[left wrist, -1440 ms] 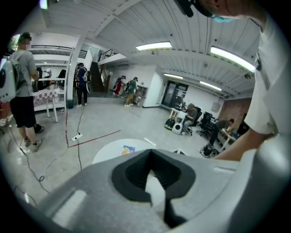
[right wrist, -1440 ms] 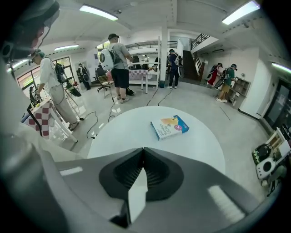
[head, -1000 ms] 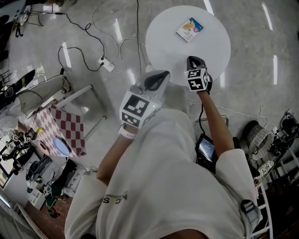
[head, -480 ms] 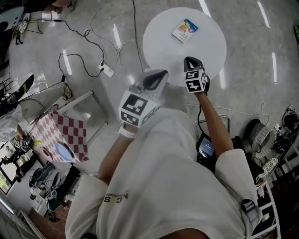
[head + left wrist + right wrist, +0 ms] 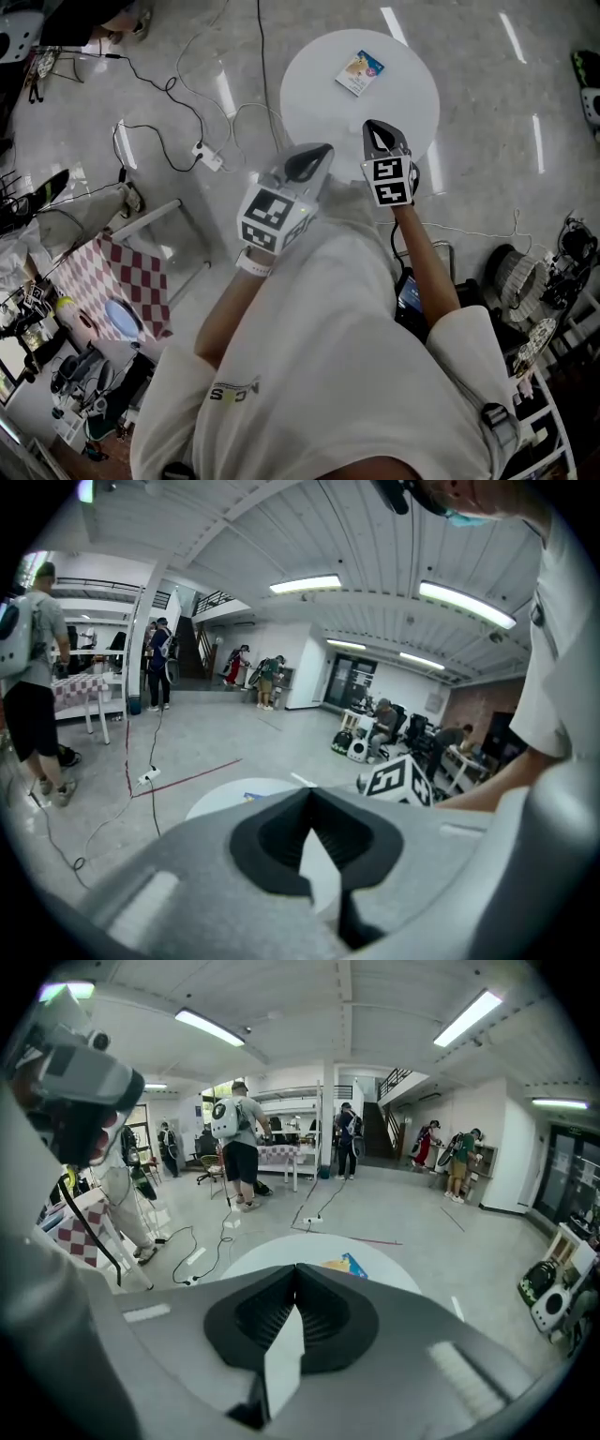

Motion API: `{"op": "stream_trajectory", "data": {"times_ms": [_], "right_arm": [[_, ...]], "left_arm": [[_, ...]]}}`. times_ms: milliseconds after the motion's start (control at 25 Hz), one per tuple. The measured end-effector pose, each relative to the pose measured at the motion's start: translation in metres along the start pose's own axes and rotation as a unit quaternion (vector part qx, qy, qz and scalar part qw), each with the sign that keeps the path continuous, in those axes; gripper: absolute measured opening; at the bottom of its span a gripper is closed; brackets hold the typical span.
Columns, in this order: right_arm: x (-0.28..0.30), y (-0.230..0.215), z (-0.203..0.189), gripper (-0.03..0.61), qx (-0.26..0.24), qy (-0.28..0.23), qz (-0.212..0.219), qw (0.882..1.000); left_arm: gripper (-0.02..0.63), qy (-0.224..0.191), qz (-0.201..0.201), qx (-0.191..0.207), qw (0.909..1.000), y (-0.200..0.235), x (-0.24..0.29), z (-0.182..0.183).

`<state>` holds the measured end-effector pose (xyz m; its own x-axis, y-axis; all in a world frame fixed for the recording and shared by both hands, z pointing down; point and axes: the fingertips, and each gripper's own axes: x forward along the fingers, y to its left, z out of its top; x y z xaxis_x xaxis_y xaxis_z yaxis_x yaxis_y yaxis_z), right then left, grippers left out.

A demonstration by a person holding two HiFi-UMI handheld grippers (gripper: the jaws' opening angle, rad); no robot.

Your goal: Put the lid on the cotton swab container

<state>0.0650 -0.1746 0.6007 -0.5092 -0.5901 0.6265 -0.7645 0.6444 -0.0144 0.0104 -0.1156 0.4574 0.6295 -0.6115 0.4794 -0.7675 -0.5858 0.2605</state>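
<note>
A small flat packet (image 5: 359, 72) printed in blue and yellow lies on the far part of a round white table (image 5: 394, 103); I cannot make out a lid or a separate container. My left gripper (image 5: 322, 151) is shut and empty, held in the air just short of the table's near left edge. My right gripper (image 5: 373, 127) is also shut and empty, hovering over the table's near edge. In the right gripper view the packet (image 5: 343, 1266) shows just past the closed fingertips (image 5: 296, 1267). The left gripper view shows the table (image 5: 220, 802) beyond its closed gripper (image 5: 309, 791).
Cables and a power strip (image 5: 208, 155) lie on the shiny floor left of the table. A white frame (image 5: 159, 202) and a red-checked cloth (image 5: 127, 272) stand further left. Cluttered gear (image 5: 553, 272) sits at the right. Several people (image 5: 234, 1143) stand further off in the room.
The head view has shifted, so the table and packet sit a little further left and up in the frame. Both grippers stay shut and keep about the same pose.
</note>
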Motion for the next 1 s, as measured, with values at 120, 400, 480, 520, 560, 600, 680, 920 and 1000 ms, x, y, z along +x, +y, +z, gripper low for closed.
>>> {"op": "stream_trajectory", "data": {"times_ms": [120, 400, 480, 520, 560, 600, 680, 920, 1000], "right_arm": [[-0.024, 0.003, 0.021, 0.000, -0.003, -0.024, -0.001, 1.000], [-0.083, 0.008, 0.063, 0.000, -0.001, -0.077, -0.006, 0.997], [-0.098, 0.009, 0.071, 0.000, 0.002, -0.088, -0.012, 0.996], [-0.106, 0.009, 0.074, 0.000, 0.003, -0.093, -0.015, 0.996], [-0.113, 0.009, 0.077, 0.000, 0.005, -0.098, -0.018, 0.995], [-0.120, 0.008, 0.079, 0.000, 0.008, -0.102, -0.021, 0.995], [-0.135, 0.006, 0.082, 0.000, 0.013, -0.108, -0.027, 0.994], [-0.172, 0.007, 0.089, 0.000, 0.030, -0.134, -0.030, 0.990], [-0.182, 0.008, 0.089, 0.000, 0.031, -0.140, -0.025, 0.989]], "left_arm": [[-0.002, -0.011, 0.002, 0.012, 0.9999, -0.004, -0.007, 0.004], [-0.002, -0.033, -0.001, 0.049, 0.9983, -0.016, -0.026, 0.014], [-0.002, -0.040, 0.001, 0.049, 0.9980, -0.016, -0.032, 0.017], [-0.002, -0.043, 0.002, 0.049, 0.9979, -0.016, -0.033, 0.019], [-0.002, -0.047, 0.004, 0.049, 0.9977, -0.016, -0.035, 0.021], [-0.002, -0.051, 0.004, 0.048, 0.9975, -0.017, -0.035, 0.023], [-0.002, -0.058, 0.004, 0.047, 0.9972, -0.020, -0.037, 0.029], [-0.002, -0.075, 0.003, 0.044, 0.9962, -0.023, -0.048, 0.034], [-0.002, -0.077, 0.002, 0.043, 0.9961, -0.026, -0.049, 0.033]]}}
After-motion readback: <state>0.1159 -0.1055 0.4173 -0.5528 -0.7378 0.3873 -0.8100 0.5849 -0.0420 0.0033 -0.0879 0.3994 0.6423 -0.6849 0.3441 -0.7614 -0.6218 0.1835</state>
